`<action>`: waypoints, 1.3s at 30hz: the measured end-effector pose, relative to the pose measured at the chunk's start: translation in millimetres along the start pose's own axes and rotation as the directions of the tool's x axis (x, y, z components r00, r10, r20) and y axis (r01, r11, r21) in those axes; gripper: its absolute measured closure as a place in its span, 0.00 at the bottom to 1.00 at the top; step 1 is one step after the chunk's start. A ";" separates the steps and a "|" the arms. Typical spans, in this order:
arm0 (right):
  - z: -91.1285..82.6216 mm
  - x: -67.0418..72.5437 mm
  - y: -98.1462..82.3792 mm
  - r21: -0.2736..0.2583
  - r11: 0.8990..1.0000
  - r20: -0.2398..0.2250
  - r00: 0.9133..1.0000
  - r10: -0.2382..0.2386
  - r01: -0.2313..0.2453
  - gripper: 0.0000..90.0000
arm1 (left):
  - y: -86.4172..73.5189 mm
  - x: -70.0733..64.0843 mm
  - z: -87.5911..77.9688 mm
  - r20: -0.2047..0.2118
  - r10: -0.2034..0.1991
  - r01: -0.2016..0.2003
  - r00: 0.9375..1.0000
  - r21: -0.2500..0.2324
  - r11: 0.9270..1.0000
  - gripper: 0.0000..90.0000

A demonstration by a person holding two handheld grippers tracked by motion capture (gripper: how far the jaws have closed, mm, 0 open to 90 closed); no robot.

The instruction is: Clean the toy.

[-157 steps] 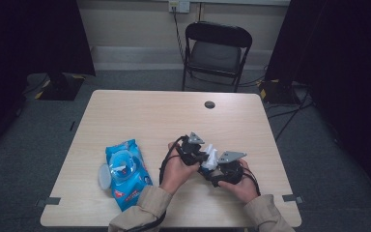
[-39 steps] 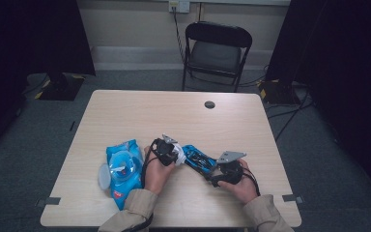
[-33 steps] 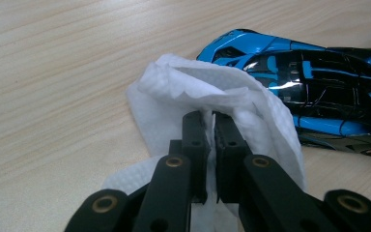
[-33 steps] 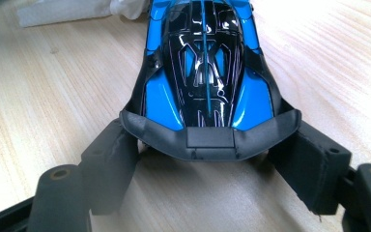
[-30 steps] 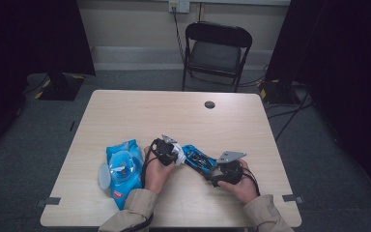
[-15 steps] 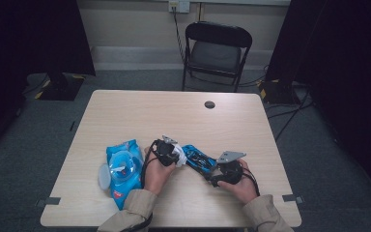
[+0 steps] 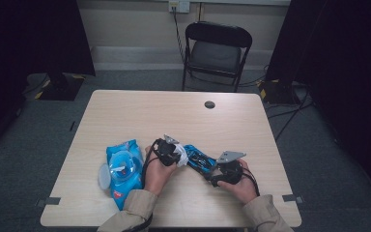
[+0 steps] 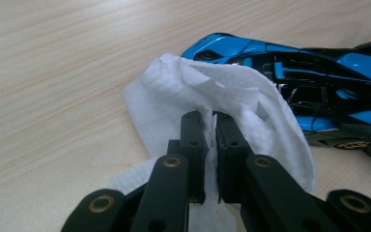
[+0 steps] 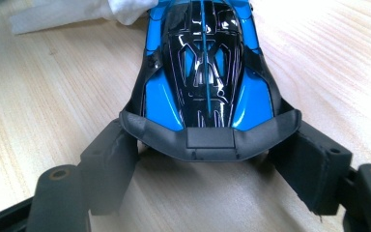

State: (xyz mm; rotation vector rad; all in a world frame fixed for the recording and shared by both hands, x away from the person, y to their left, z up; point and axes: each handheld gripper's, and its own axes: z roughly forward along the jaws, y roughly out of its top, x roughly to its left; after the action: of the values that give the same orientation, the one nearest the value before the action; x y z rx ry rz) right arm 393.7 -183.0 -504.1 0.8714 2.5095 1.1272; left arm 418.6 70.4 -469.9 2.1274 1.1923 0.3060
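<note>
High view: the table (image 7: 125, 111) carries the work near its front edge, with a folding chair (image 7: 216, 50) beyond its far side. At the near left lies a blue wipes pack (image 7: 122, 169), flat and apart from the hands. Right of it, between the two hands, sits the blue toy car (image 7: 200, 160), lying slantwise with one end toward each gripper.

Compared with about five seconds ago, when both hands were bunched together at the right, the left hand has come over to the left and the car now lies stretched out between the grippers; over the last second nothing has shifted. My reading is that the car has been set up for wiping, and the rubbing is either paused or barely begun.

The right gripper (image 9: 207, 159) grasps the car across its dark rear wing, its jaws spread wide on either side of the body. The left gripper (image 8: 211, 145) is clenched tight on a white wipe (image 8: 232, 96), whose bunched folds touch the car's near end in the left gripper view.
</note>
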 end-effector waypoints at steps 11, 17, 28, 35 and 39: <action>0.4 0.2 0.2 0.000 1.000 0.001 1.000 0.001 -0.001 0.29 | 0.7 1.9 3.5 0.012 -0.005 0.005 1.000 0.003 1.000 0.93; 0.4 0.2 0.2 -0.001 1.000 0.002 1.000 0.001 -0.001 0.29 | -0.8 2.2 2.7 0.017 -0.011 0.012 1.000 -0.005 1.000 0.93; 0.5 0.2 0.3 -0.001 1.000 0.002 1.000 0.002 -0.002 0.29 | 5.5 -4.5 -8.7 0.056 0.006 -0.004 0.998 -0.033 0.999 0.94; 0.5 0.2 0.3 0.000 1.000 0.002 1.000 0.001 -0.001 0.29 | 8.3 -11.2 -5.3 0.093 0.017 -0.014 0.996 -0.025 1.000 0.94; 0.5 0.2 0.3 0.000 1.000 0.002 1.000 0.001 -0.001 0.29 | 4.3 -11.1 -0.4 0.095 0.015 -0.014 0.995 -0.011 1.000 0.94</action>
State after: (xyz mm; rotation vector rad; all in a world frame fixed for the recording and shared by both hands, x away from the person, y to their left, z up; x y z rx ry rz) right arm 393.9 -182.4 -504.2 0.8736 2.5076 1.1269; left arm 415.0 59.9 -465.5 2.1182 1.1192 0.2147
